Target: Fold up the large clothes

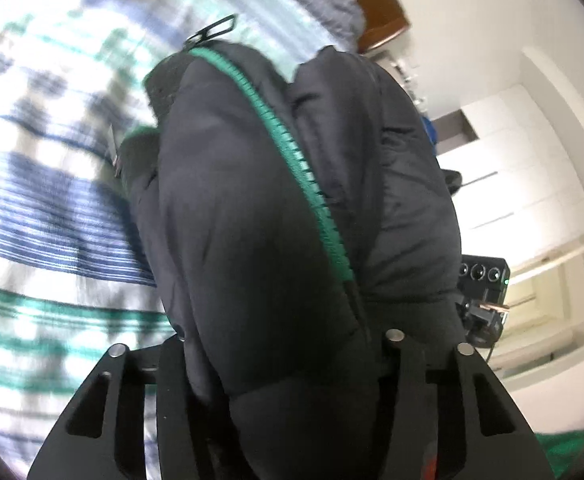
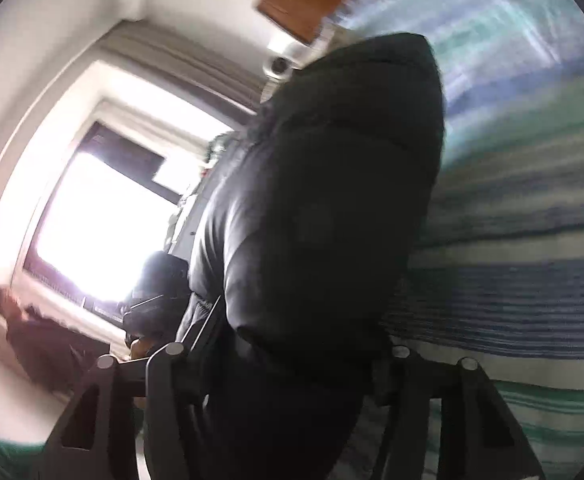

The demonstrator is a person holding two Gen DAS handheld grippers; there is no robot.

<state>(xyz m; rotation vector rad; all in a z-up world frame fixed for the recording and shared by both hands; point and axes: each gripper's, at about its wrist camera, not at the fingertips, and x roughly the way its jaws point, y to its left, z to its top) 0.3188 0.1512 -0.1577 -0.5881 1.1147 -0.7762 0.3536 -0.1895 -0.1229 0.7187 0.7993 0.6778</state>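
Above the striped bedcover [image 1: 43, 208], both grippers clamp the black jacket [image 1: 251, 220]: left gripper [image 1: 292, 364] beside the green zip [image 1: 292, 148], right gripper [image 2: 287, 364] on padded fabric. 2 spaced grips, likely to hang it flat for folding.

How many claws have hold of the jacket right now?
2: the left claw clamps the black jacket near its green zipper; the right claw clamps another bunched part.
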